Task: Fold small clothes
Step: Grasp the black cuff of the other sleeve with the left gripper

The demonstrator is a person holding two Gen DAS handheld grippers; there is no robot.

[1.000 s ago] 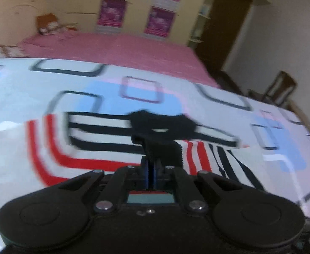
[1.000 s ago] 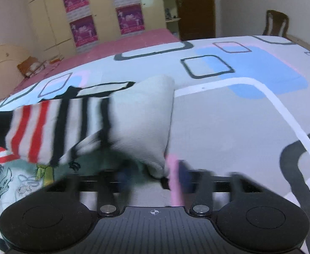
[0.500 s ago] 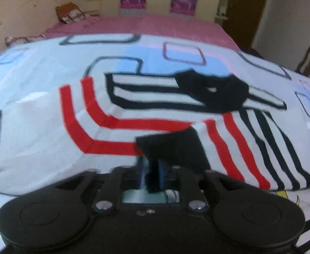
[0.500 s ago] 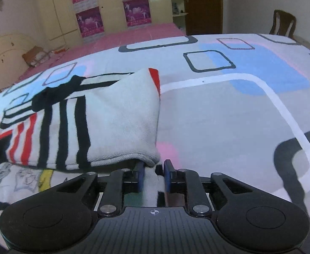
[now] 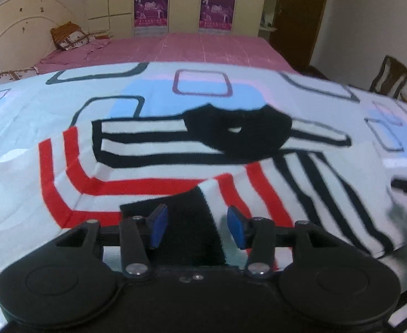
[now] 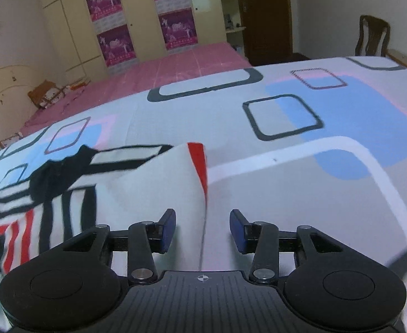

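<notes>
Two black handheld tools with blue pads point down over a bed. On the left, the left tool [image 5: 195, 226] stands with its jaws parted; they have just been opening. A black cuff [image 5: 186, 222] of a small white knitted sweater with red and black stripes [image 5: 153, 177] lies between the blue pads [image 5: 157, 227], and neither pad presses on it. The sweater lies flat on a white bedsheet printed with blue patches and dark rounded squares [image 5: 36, 105]. Its black collar [image 5: 239, 133] sits further away, near the middle of the garment, with folded sleeves crossing the body below it.

To the right, the right tool [image 6: 202, 229] also has its jaws apart, having just been opening. The white folded edge of the sweater [image 6: 159, 191], with a red stripe at its far corner, runs between the pads without being clamped. Right of that edge the bedsheet [image 6: 300, 194] is bare.

Behind, a pink bedspread [image 6: 175, 69] covers the far part of the bed, cream wardrobe doors carry purple posters [image 6: 175, 25], and a brown wooden chair [image 6: 372, 38] stands at the far right.
</notes>
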